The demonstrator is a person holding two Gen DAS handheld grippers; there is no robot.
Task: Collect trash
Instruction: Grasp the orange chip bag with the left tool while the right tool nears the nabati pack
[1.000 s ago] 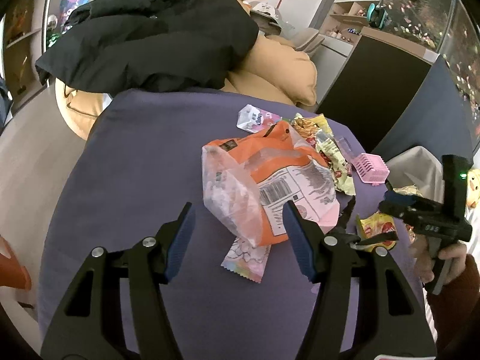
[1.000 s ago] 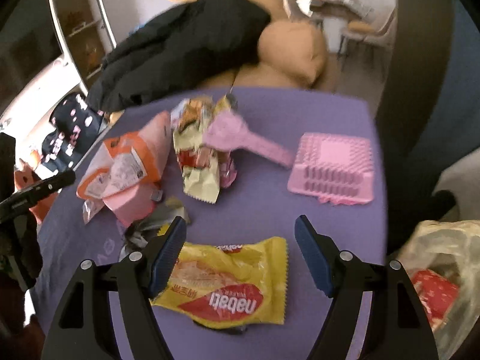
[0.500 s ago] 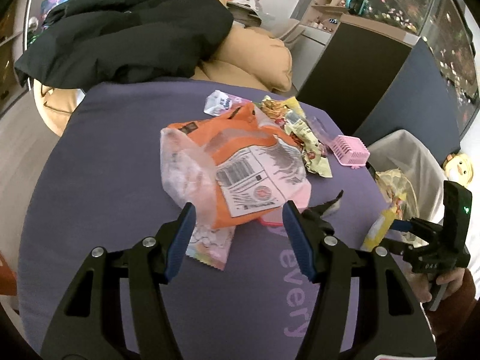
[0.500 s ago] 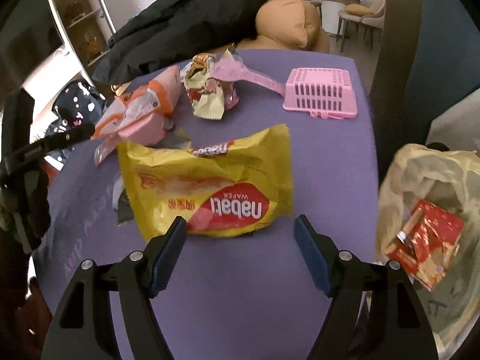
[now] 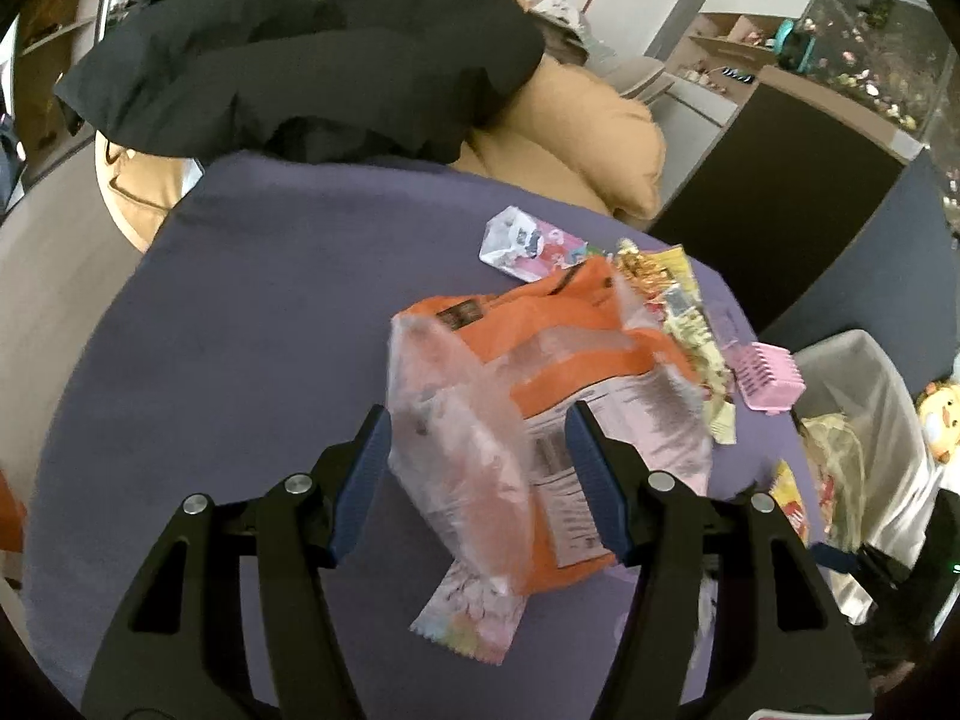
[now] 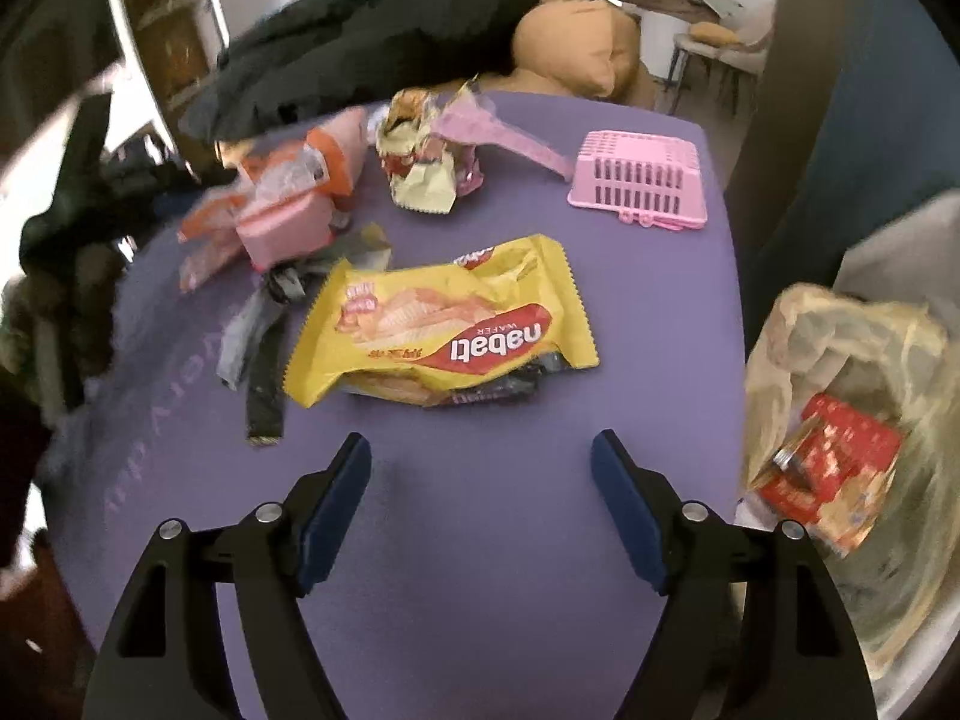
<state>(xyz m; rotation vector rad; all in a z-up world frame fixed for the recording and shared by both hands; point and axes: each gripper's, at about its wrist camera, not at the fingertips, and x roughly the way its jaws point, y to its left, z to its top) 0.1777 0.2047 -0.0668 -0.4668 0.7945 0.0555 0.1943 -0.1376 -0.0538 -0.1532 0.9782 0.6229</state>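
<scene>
Left claw (image 5: pixel 477 450) stands part-open astride the orange snack bag (image 5: pixel 540 372); whether its pads press the bag cannot be told. Right claw (image 6: pixel 480 474) stands wide and empty above bare purple worktop (image 6: pixel 480 600). Yellow wafer wrapper (image 6: pixel 444 324) lies just beyond it. Lined trash bin (image 6: pixel 852 396) stands at the worktop's right edge.

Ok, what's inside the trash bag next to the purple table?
In the trash bag, a red wrapper lies on crumpled clear plastic. Anything beneath that plastic or deeper in the bag is hidden.
</scene>
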